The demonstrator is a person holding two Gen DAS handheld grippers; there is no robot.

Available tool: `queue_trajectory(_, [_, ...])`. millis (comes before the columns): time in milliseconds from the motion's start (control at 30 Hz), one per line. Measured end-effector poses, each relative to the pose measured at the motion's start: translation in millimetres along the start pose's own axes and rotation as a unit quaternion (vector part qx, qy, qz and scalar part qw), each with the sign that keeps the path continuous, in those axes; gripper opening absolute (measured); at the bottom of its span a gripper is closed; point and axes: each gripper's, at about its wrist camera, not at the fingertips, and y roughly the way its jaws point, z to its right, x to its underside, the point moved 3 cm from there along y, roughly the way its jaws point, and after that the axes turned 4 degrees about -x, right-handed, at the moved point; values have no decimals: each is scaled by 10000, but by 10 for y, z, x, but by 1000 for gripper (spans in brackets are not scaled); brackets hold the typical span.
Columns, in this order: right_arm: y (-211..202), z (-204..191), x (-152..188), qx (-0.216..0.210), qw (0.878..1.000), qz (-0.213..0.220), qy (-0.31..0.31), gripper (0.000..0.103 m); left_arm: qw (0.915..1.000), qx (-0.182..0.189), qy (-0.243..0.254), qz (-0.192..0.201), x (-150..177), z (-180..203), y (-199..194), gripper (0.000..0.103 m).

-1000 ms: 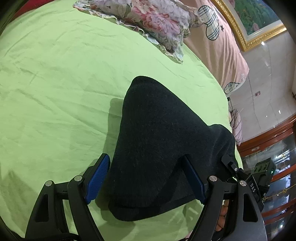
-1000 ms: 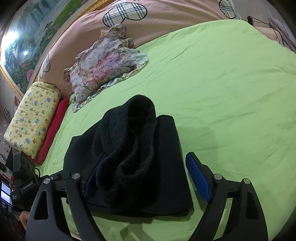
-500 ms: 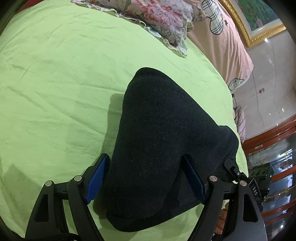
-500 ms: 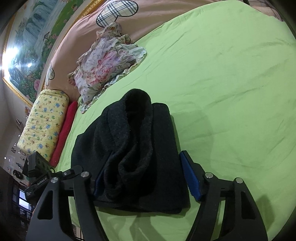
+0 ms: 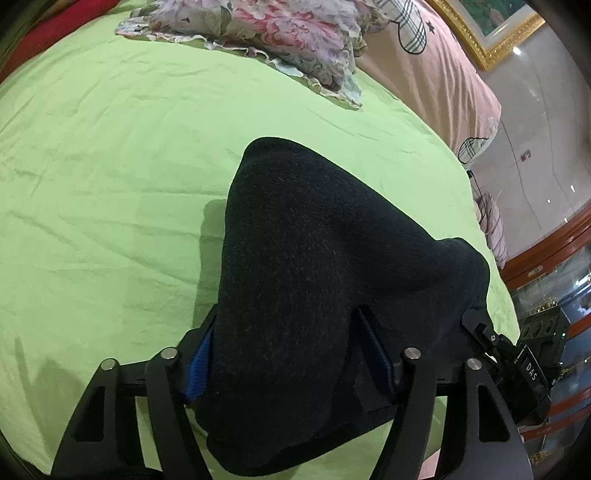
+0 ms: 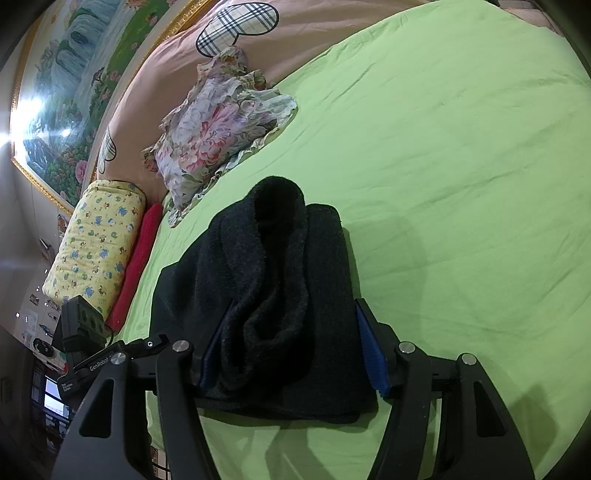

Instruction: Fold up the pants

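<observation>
- The pants (image 5: 332, 280) lie as a thick dark bundle on the green sheet (image 5: 110, 184), at the near edge of the bed, well apart from the floral pillow (image 5: 266, 33).
- The left gripper (image 5: 291, 354) has the bundle between its blue pads; its jaws have just been closing, and both pads now touch the cloth and pinch one end of it.
- The right gripper (image 6: 291, 350) stands at the other end; its jaws have also just been closing, and its pads (image 6: 371, 354) press on the sides of the rolled cloth.
- From the right wrist view, the top layer is bunched into a loose, soft roll and it does not lie flat on the lower layer.
- The step in hand seems to be to take hold of the folded bundle at both ends, in order to tidy it or to fold it once more.
- To do it well, each gripper should probably catch all the layers together, not only the top roll, otherwise the lower layer may stay on the sheet.
- The two hands should rise at the same level, so the cloth does not slide out at one side.
- The cloth looks thick and fuzzy, so it will likely keep a bulge; pressing it flat after the move may help.
- The fold seems to be almost finished.
</observation>
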Motion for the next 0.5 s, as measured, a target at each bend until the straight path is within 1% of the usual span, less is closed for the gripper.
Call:
queue_trajectory(33, [-2, -4, 1, 1, 10000, 1, -11, 64, 10000, 19, -10, 11, 0, -8, -5, 65])
queue_trajectory(100, [-7, -9, 3, -4, 10000, 2, -17, 63, 10000, 56, -10, 29, 0, -18, -22, 59])
queue_trajectory(200, [-15, -35, 2, -31, 10000, 9, -28, 59, 9999, 88, 39, 72, -3, -5, -58, 52])
queue_trajectory(367, [-33, -106, 2, -28, 10000, 29, -81, 52, 9998, 113, 31, 170, -5, 13, -149, 44])
queue_trajectory(500, [-54, -188, -3, -30, 9998, 50, -179, 48, 9995, 182, 24, 262, -9, 20, -251, 37])
